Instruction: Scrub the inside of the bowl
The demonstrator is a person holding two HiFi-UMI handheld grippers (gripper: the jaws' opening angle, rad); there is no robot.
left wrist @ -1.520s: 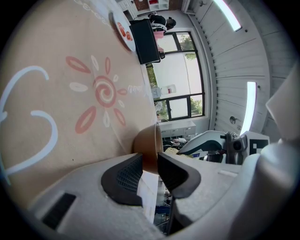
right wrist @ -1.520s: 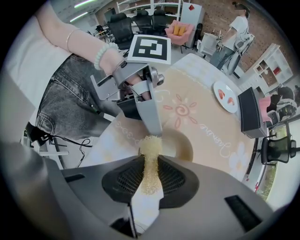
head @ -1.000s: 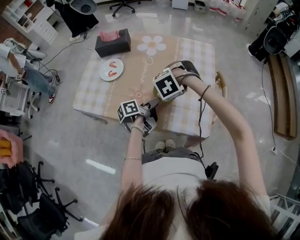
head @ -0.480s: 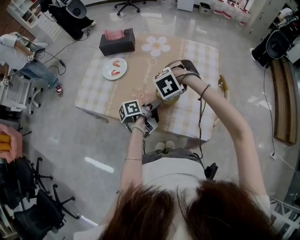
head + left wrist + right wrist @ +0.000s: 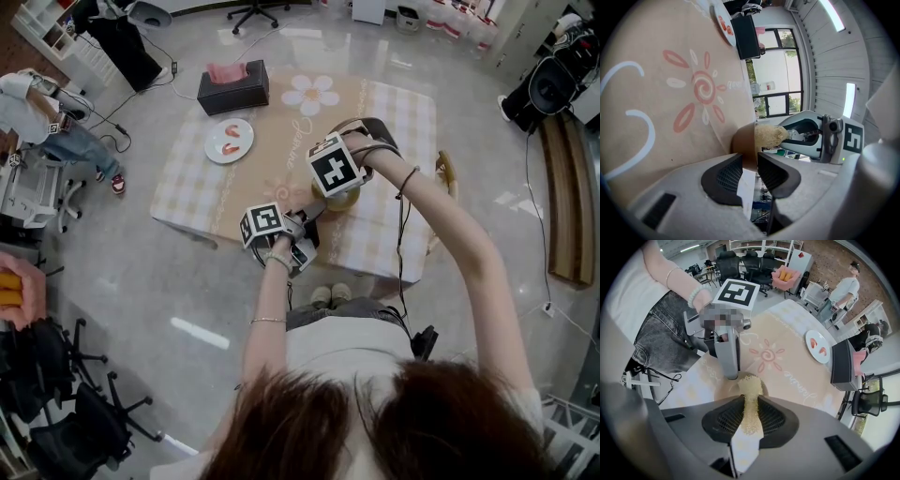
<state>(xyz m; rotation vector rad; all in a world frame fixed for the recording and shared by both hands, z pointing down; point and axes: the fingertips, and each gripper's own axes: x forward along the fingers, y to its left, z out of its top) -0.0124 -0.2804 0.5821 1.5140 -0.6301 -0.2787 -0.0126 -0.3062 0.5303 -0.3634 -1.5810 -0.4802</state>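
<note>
Two left fingers (image 5: pixel 725 177) astride bowl rim (image 5: pixel 744 143)

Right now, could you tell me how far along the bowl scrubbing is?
Done: the left tongs grip the bowl by its rim, and the right tongs clamp the scrubber. In hand: the scrubber reaches into the bowl. Left: whether the inside is clean, I cannot tell.
</note>
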